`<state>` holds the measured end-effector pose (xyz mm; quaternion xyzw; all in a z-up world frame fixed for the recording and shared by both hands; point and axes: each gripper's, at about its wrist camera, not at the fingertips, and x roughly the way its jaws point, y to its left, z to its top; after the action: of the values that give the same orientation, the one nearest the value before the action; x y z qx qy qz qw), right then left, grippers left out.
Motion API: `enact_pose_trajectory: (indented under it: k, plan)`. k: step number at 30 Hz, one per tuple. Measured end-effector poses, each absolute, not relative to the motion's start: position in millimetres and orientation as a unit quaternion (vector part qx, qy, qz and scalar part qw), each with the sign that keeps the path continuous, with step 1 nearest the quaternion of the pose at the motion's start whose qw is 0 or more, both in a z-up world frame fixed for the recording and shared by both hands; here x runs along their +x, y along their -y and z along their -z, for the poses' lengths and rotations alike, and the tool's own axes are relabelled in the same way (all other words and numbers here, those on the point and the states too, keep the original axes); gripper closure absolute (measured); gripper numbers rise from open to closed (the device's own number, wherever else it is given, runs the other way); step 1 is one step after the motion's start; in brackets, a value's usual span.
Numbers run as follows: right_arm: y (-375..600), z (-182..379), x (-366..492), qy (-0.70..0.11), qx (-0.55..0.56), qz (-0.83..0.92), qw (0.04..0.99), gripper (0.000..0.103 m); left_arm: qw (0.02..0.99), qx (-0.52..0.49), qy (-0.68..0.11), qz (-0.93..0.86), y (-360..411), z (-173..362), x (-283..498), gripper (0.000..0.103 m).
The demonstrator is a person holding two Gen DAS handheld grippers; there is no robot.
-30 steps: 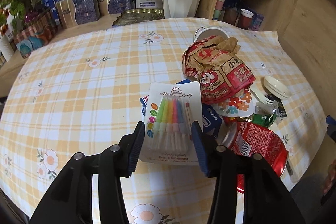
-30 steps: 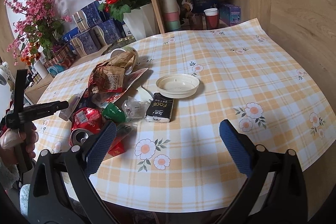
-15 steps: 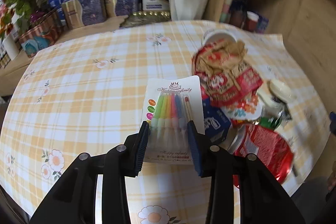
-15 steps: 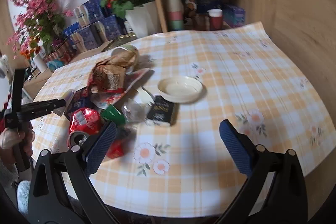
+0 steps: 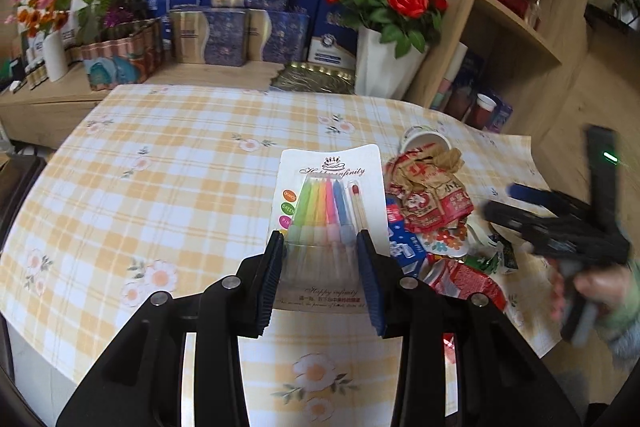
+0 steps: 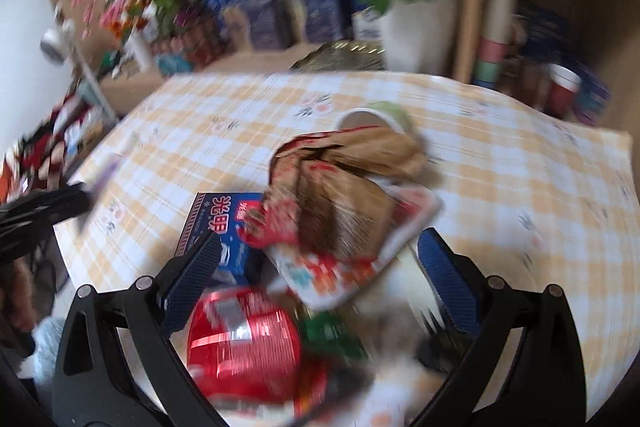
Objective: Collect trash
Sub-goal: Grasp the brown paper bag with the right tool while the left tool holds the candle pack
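Left wrist only: candle pack point(image 5: 326, 223) between closed left jaws.

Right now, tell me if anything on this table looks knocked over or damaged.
A paper cup lies tipped on its side behind the crumpled food bag, and a red can near the table edge looks crushed.

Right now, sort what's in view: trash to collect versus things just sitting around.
Trash: candle pack in left tongs, paper bag, crushed can, blue box, tipped cup.
Bystanders: rose vase, gift boxes, shelf cups.
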<state>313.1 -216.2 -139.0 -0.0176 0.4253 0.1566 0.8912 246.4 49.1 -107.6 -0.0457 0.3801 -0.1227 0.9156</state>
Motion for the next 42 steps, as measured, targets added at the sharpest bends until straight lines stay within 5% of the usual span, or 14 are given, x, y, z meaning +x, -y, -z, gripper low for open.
enact_pose_trajectory:
  k: [6, 14, 17, 18, 26, 42]
  plan:
    - [184, 163, 373, -0.473, -0.088, -0.137, 0.866, 0.006, 0.919, -0.082, -0.373, 0.101, -80, 107, 237, 0.067]
    - [187, 189, 401, -0.519, -0.031, -0.117, 0.846, 0.006, 0.917, -0.109, -0.374, 0.086, -103, 115, 228, 0.067]
    - [185, 186, 397, -0.51, -0.054, -0.13, 0.849, 0.023, 0.918, -0.109, -0.372, 0.084, -106, 115, 226, 0.067]
    - [185, 181, 393, -0.499, -0.057, -0.148, 0.852, 0.044, 0.918, -0.111, -0.371, 0.084, -106, 115, 226, 0.067]
    - [192, 149, 361, -0.44, -0.05, -0.158, 0.883, 0.065, 0.922, -0.111, -0.359, 0.093, -98, 106, 219, 0.067]
    - [229, 85, 243, -0.329, 0.04, -0.178, 0.927, 0.066, 0.929, -0.092, -0.34, 0.111, -77, 79, 174, 0.067]
